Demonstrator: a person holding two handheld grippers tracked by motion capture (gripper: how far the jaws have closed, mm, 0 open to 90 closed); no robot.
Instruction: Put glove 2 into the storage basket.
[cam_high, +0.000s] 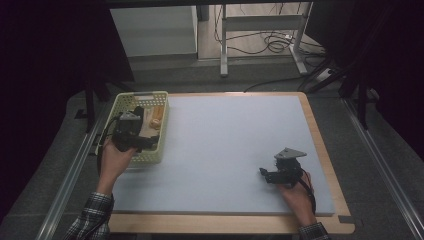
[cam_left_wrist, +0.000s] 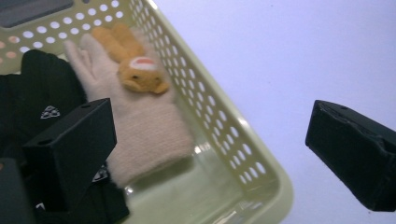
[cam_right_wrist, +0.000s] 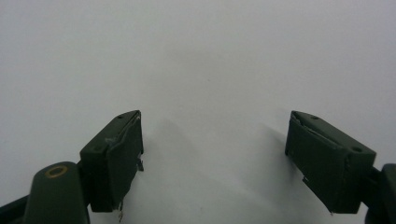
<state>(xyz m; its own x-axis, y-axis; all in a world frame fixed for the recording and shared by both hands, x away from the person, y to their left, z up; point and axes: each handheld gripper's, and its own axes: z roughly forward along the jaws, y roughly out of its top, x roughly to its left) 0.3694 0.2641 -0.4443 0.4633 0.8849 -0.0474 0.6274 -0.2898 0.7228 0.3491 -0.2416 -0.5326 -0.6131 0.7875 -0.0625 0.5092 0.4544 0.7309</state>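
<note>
Reaching in from the table's near left edge, the person's left hand (cam_high: 116, 159) is holding the left gripper (cam_high: 134, 131) over the pale yellow basket (cam_high: 159, 134), forearm angled forward. In the left gripper view its 2 black jaws are standing wide apart and gripping nothing: 1 is hanging over the basket's contents, the other is sitting outside the rim, above the grey mat (cam_left_wrist: 289, 56).

Inside the basket a pink knitted glove (cam_left_wrist: 140, 126) is lying flat, with a small orange plush toy (cam_left_wrist: 133, 65) resting on its finger end, just ahead of the inner jaw. Black fabric (cam_left_wrist: 42, 98) is lying beside the glove, directly under that jaw (it is carrying a small white triangular emblem, with no writing legible).

The right hand (cam_high: 296, 192) is resting low on the mat's near right part, well apart from the basket. The right gripper (cam_right_wrist: 212, 154) is likewise gaping wide, holding nothing, over bare mat.
</note>
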